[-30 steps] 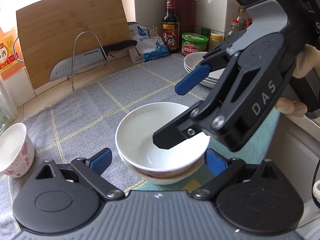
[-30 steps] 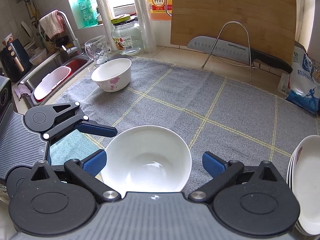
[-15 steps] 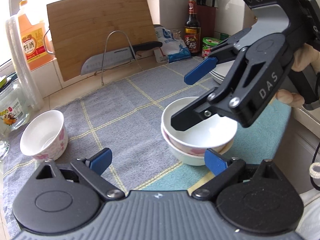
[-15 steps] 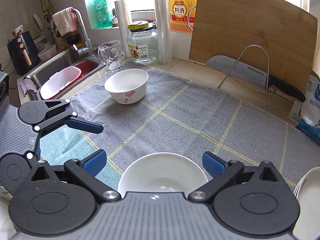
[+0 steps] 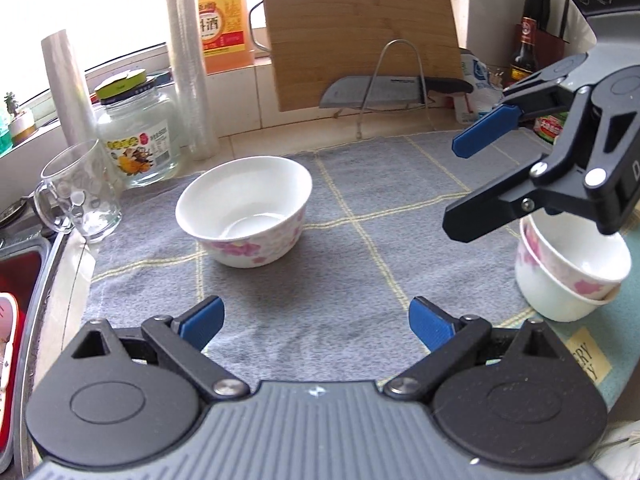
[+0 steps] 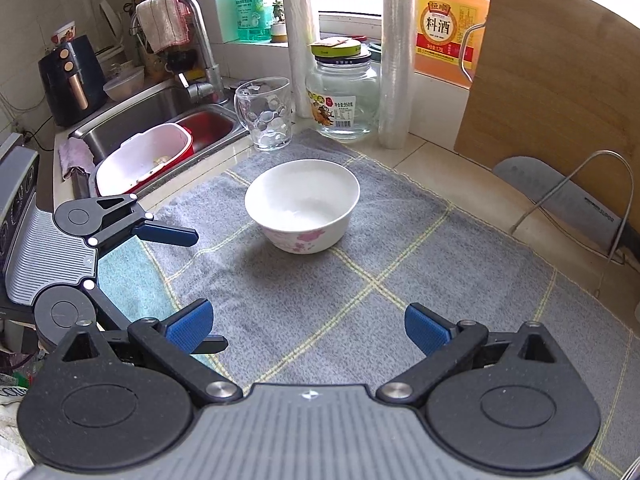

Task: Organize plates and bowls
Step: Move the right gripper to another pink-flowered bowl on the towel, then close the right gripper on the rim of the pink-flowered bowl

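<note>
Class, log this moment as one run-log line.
left hand-held gripper: open, empty | right hand-held gripper: open, empty | lone floral bowl: on mat | stacked bowls: two nested

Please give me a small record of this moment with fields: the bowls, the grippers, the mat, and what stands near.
single bowl: floral bowl, upright on the grey mat, empty
stacked bowls: two nested bowls at the mat's right edge
left gripper: open, holds nothing, points toward the floral bowl
right gripper: open, holds nothing, above the nested bowls
near: glass mug, glass jar, cutting board, knife
</note>
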Demonstrator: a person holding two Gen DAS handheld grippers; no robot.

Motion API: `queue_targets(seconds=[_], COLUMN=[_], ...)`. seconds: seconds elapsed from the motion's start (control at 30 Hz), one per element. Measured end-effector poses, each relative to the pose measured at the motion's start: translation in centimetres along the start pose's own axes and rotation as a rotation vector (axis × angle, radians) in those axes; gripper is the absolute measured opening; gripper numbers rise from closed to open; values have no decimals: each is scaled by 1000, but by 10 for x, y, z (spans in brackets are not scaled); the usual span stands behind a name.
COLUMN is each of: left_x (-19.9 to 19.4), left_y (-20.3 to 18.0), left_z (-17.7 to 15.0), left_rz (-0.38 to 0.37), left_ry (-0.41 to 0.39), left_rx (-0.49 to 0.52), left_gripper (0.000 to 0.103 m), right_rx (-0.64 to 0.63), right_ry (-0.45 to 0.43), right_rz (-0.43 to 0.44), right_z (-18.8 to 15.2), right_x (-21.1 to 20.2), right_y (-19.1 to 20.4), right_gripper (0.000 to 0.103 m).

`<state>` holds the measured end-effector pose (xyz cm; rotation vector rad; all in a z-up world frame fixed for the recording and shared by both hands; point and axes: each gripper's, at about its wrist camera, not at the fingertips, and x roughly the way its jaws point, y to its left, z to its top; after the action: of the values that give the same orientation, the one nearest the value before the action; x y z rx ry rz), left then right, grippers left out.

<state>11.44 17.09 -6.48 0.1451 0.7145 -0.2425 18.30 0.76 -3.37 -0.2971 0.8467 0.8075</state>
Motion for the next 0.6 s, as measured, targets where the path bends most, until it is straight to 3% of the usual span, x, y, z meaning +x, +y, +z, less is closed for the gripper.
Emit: queue_targets(seconds=[0.6], left_x=[50], left_y=[43], left_z=[10], left_rz=[16], left_ry=[-25], left_rx=[-39], left_gripper=[98], right_rx=[-34], right_ry=[32], right_rz=[17], right_z=[65], right_x=[71], right_y=[-15], right_gripper=[103])
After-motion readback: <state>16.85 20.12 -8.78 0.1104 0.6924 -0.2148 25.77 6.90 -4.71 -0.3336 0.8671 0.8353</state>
